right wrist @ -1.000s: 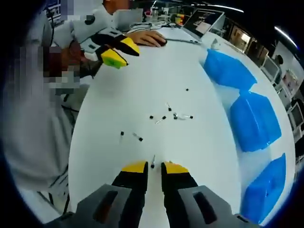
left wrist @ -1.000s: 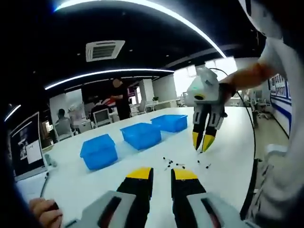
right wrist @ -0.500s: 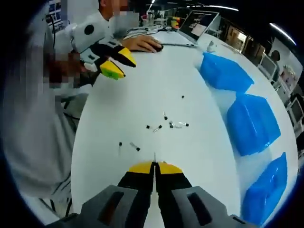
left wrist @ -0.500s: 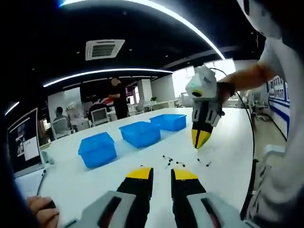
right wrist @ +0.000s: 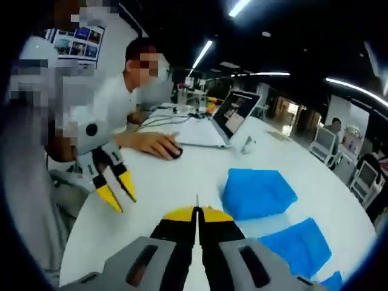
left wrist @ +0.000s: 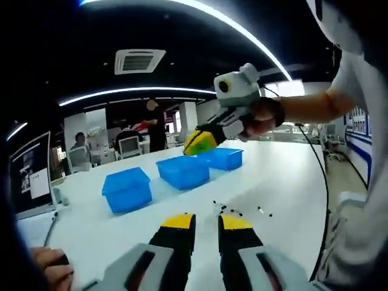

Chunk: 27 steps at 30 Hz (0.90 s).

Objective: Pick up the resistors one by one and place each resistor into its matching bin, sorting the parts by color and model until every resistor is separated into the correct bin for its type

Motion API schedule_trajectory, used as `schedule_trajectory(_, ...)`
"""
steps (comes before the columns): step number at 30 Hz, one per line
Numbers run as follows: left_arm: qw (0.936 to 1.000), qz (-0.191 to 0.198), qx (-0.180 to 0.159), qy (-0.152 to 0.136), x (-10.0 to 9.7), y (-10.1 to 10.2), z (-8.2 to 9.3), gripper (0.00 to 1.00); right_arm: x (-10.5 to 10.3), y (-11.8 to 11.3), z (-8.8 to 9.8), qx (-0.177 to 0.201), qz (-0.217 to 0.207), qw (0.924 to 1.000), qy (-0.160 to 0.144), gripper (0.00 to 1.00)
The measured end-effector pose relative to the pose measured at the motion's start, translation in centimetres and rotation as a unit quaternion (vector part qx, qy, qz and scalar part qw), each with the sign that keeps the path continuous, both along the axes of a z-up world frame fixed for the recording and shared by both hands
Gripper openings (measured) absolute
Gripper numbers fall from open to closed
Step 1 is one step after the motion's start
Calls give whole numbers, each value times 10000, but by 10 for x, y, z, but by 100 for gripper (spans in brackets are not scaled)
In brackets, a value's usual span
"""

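— What's nearest you?

— The left hand-held gripper [left wrist: 206, 225], low at six o'clock in the left gripper view, its yellow-tipped jaws parallel with a clear gap between them and nothing in it. Just past them a scatter of small dark resistors [left wrist: 225, 210] lies on the white counter [left wrist: 285, 182], with a couple more off toward three o'clock.

— And the other one?

— The right hand-held gripper [right wrist: 197, 213] has its jaws pressed together on one resistor [right wrist: 197, 200]; a thin lead sticks straight up from the tips at twelve o'clock. From the left gripper view you see that gripper [left wrist: 200, 142] raised above the counter, tips pointing toward nine o'clock, over the bins.

— Where are the bins?

— Three blue bins in a row beyond the loose parts: the near bin [left wrist: 127, 190] at about ten o'clock, the middle bin [left wrist: 183, 171] at eleven, the far bin [left wrist: 224, 157] at twelve. In the right gripper view two of them sit just beyond the closed tips, toward two and four o'clock.

— Anything behind?

— A person's hand [right wrist: 151, 144] rests on a mouse beside an open laptop [right wrist: 230, 116] on the counter. Farther off, a standing person [left wrist: 155, 126] and office chairs under long ceiling light strips.
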<state>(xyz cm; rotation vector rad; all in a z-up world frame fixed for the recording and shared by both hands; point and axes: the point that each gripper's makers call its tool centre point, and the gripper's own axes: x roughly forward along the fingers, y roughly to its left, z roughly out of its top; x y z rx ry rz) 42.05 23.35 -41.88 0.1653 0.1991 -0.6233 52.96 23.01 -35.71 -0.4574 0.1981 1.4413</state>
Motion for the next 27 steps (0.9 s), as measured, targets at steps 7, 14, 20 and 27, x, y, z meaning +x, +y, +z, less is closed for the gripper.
schedule_trajectory(7,9999,47,-104,3,-8,5,4,18,62,52,18,576,-403,9975,86,5)
schedule_trajectory(14,9996,224,-175,24,-11,24,2,18,109,70,18,803,-884,9923,332,5)
schedule_trajectory(20,9990,386,-215,60,-13,35,1,18,127,74,-5,659,-1018,9921,335,5)
schedule_trajectory(27,9973,648,-345,88,-17,49,2,18,139,76,-19,441,-1113,9925,246,6)
